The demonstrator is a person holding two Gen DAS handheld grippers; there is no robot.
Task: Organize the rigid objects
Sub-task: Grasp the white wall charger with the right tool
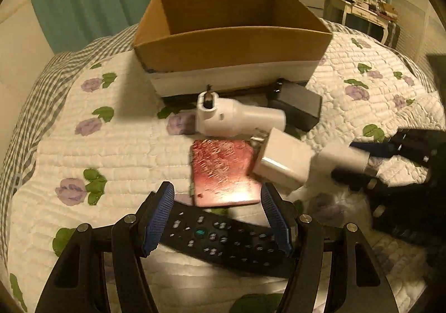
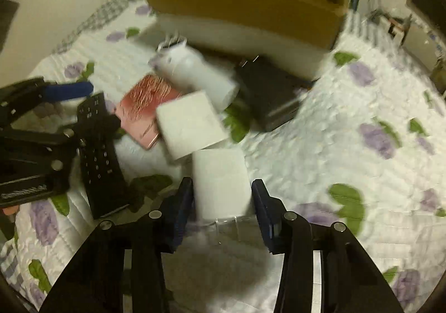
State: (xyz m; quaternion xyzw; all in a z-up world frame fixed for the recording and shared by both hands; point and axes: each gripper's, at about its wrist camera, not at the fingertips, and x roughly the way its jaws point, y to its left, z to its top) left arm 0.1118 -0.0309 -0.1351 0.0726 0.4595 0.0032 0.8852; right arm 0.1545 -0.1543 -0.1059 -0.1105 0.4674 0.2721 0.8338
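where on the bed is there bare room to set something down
Free: the floral quilt left of the white plug adapter and pink patterned card, and quilt right of the dark grey charger block. Crowded: the cluster before the open cardboard box.

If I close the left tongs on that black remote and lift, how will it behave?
The black remote looks rigid, so it probably won't sag. The left tongs straddle it near one end, so the long free end may droop or pivot. Its smooth casing could slip, though the textured blue pads should help.
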